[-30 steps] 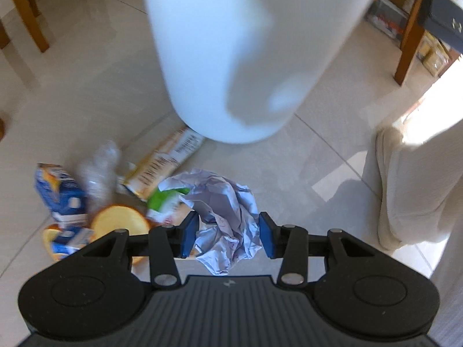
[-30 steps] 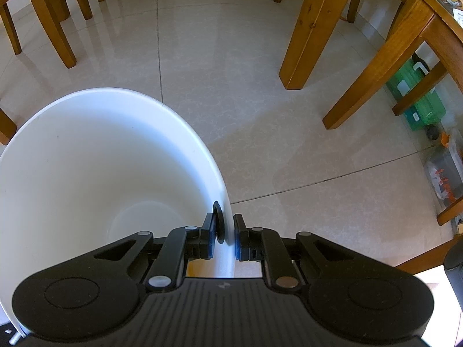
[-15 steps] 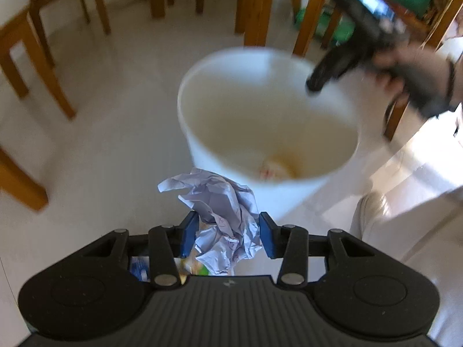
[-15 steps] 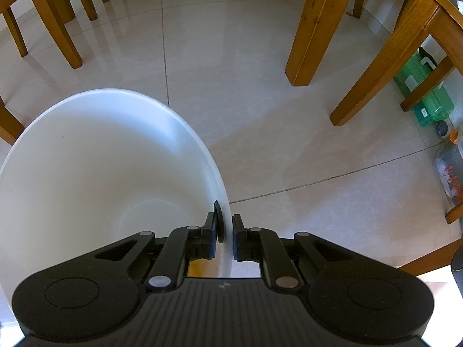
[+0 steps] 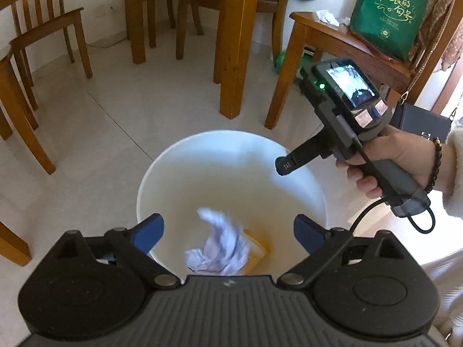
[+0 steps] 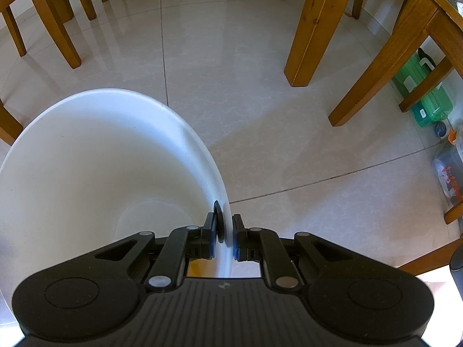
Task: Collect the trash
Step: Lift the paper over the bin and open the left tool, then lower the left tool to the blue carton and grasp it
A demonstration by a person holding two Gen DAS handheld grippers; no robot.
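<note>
Left gripper [image 5: 228, 232] jaws opening over round white plastic bucket [image 5: 319, 199], nothing between pads; crumpled white paper ball [image 5: 220, 248] dropping inside; right gripper [image 6: 224, 235] clenched on bucket rim to steady it.

The green bag [image 5: 389, 14] on the wooden table [image 5: 347, 43] reads "流浪的句号".

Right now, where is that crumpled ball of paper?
In the left wrist view the crumpled paper is inside the white bucket, blurred, beside something yellow, between and below the opening fingers of the left gripper.
</note>
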